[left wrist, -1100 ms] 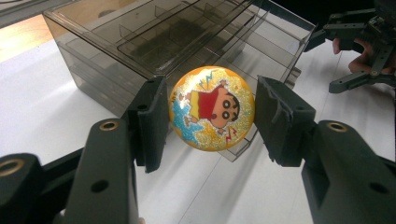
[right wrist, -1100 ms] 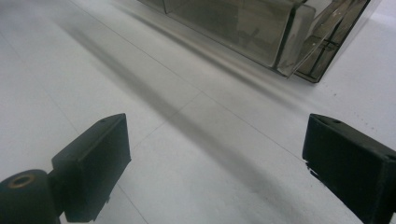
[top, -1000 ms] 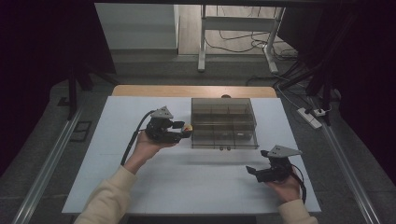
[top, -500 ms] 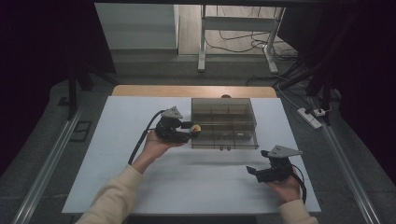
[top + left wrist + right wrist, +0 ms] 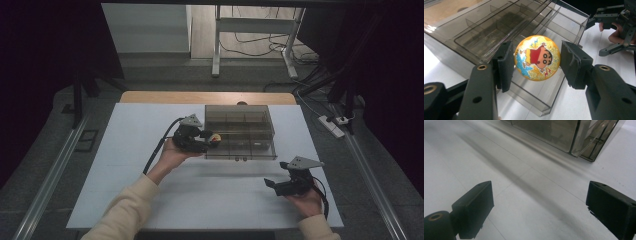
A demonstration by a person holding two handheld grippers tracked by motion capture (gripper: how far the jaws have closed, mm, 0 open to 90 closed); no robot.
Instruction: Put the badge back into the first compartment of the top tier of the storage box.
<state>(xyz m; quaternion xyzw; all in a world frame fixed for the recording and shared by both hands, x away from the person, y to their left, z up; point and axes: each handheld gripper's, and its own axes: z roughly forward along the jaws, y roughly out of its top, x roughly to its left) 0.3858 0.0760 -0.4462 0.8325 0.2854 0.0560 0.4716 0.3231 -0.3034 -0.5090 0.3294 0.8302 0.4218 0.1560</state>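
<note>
A small orange ball [image 5: 537, 58] with a cartoon figure printed on it sits between the pads of my left gripper [image 5: 536, 63], which is shut on it. In the high view that left gripper [image 5: 214, 139] holds the ball [image 5: 216, 137] at the left wall of a clear smoky plastic box [image 5: 240, 151] with several divided compartments. The box [image 5: 486, 32] lies just behind and below the ball. My right gripper [image 5: 275, 174] rests low at the table's front right, open with nothing between its jaws [image 5: 539, 205]. It appears again at the far right as the right gripper [image 5: 600, 35].
The white table top [image 5: 150, 200] stretches wide in front of and left of the box. A wooden strip [image 5: 160, 97] runs along the far edge. A power strip [image 5: 332, 125] lies on the floor at the right, and a metal stand [image 5: 216, 45] is behind the table.
My left hand has carried the ball to the right, from beside the box up to its left wall. The right gripper has stayed where it was.
</note>
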